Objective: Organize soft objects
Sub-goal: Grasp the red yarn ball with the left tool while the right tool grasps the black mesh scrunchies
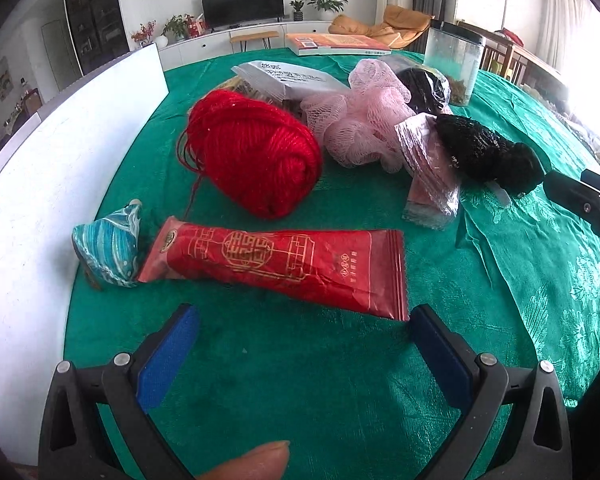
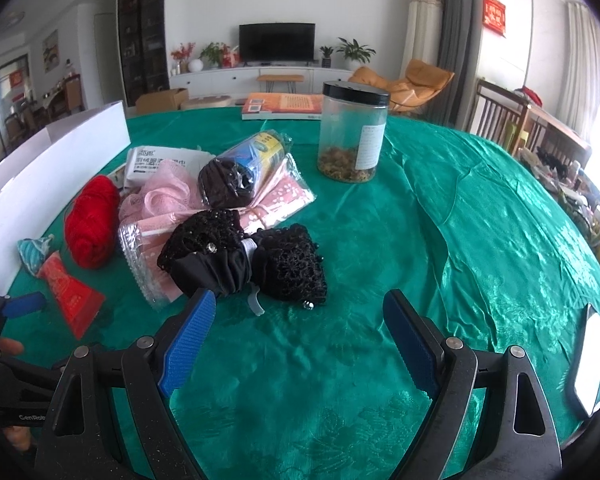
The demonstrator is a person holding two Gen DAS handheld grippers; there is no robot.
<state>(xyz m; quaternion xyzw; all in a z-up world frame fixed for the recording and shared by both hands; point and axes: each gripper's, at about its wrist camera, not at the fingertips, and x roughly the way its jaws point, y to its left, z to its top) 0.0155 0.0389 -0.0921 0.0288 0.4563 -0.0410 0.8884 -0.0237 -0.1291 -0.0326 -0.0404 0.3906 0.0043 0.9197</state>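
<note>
Just beyond the left hand-held gripper [image 1: 302, 318], red packet [image 1: 276, 264], jaws spread

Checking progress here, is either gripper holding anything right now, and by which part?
Nothing is held. The left gripper and right gripper are both open over the green tablecloth.

This is looking like a home, in a living room; a flat black television [image 2: 276, 42] is sitting on a long low white cabinet [image 2: 260, 78] by the far wall; green leafy plants in pots [image 2: 355, 51] are standing beside it; a soft orange lounge chair [image 2: 416, 80] is resting near the tall grey curtain [image 2: 450, 20]; a red paper sign with gold writing [image 2: 494, 13] is hanging by the window; a shiny green cloth [image 2: 480, 208] is covering the big round table, as at a family meal.
</note>
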